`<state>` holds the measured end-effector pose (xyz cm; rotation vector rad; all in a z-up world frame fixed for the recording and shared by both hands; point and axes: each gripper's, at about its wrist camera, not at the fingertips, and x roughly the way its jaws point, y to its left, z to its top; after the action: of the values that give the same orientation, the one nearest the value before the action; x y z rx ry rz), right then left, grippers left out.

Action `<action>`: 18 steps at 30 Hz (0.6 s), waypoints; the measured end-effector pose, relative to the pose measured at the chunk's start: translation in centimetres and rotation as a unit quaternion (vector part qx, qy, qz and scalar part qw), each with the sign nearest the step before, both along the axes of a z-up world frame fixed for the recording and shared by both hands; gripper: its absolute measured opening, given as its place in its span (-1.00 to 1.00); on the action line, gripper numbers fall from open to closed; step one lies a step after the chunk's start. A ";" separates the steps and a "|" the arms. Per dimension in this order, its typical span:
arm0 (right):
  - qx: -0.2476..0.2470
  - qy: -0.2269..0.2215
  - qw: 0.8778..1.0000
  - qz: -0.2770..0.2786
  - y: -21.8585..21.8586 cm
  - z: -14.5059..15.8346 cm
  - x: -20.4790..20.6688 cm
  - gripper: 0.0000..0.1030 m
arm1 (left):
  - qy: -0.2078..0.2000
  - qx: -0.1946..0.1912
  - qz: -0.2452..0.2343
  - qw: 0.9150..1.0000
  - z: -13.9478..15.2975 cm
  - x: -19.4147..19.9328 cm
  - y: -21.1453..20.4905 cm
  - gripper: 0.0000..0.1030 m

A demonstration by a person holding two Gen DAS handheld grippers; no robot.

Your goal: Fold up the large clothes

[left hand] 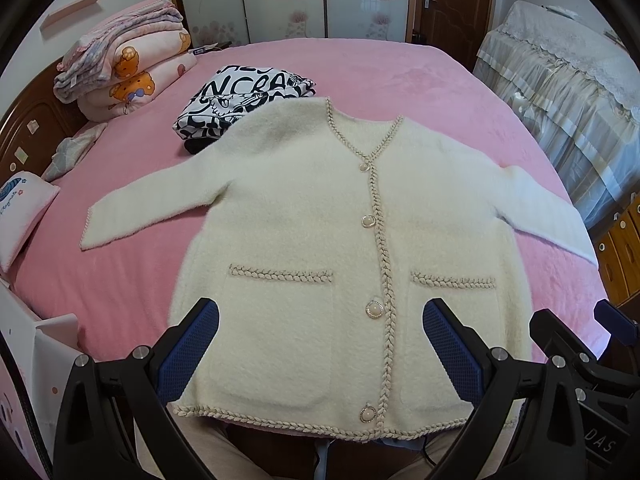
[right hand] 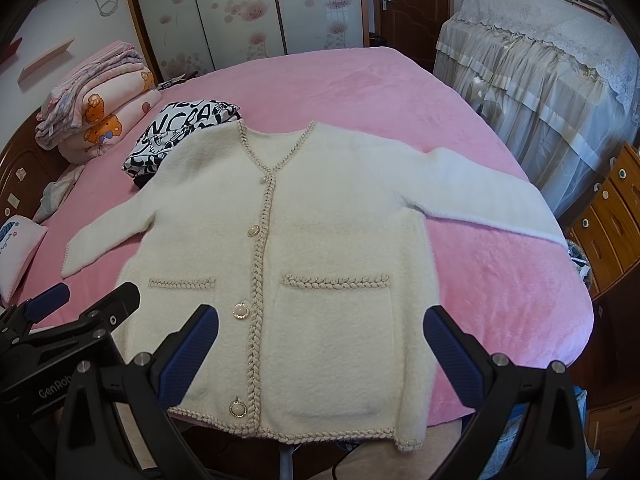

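Note:
A cream fuzzy cardigan (left hand: 312, 208) with braided trim, pearl buttons and two front pockets lies flat, face up, on the pink bed (left hand: 380, 68), both sleeves spread out. It also shows in the right wrist view (right hand: 328, 216). My left gripper (left hand: 320, 340) is open and empty, held over the cardigan's lower hem. My right gripper (right hand: 320, 344) is open and empty, over the hem near the right pocket. The right gripper's fingers (left hand: 560, 340) show at the left view's right edge.
A folded black-and-white printed garment (left hand: 244, 100) lies behind the cardigan's left shoulder. Stacked pink quilts (left hand: 128, 68) sit at the headboard. A pillow (left hand: 24, 216) lies at left. A lace-covered piece of furniture (left hand: 568, 80) and wooden drawers (right hand: 608, 216) stand right of the bed.

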<state>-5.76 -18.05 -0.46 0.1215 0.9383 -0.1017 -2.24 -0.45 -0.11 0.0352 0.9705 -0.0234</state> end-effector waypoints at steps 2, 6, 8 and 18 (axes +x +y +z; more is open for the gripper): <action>0.000 0.000 1.000 0.000 0.0 0.0 0.0 0.99 | 0.001 0.000 0.000 1.000 0.0 0.1 0.0 0.96; 0.001 0.001 1.000 0.000 0.0 0.0 0.0 0.99 | 0.001 0.001 0.000 1.000 0.0 0.1 0.0 0.96; 0.001 0.000 1.000 0.000 0.0 0.0 0.0 0.99 | 0.001 0.000 0.000 1.000 0.0 0.1 0.0 0.96; 0.002 0.001 1.000 -0.001 0.0 -0.1 0.0 0.99 | 0.003 0.012 -0.002 1.000 0.1 0.2 -0.3 0.96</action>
<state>-5.76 -18.10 -0.59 0.1263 0.9402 -0.1021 -2.02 -0.77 -0.04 0.0593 0.9776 -0.0145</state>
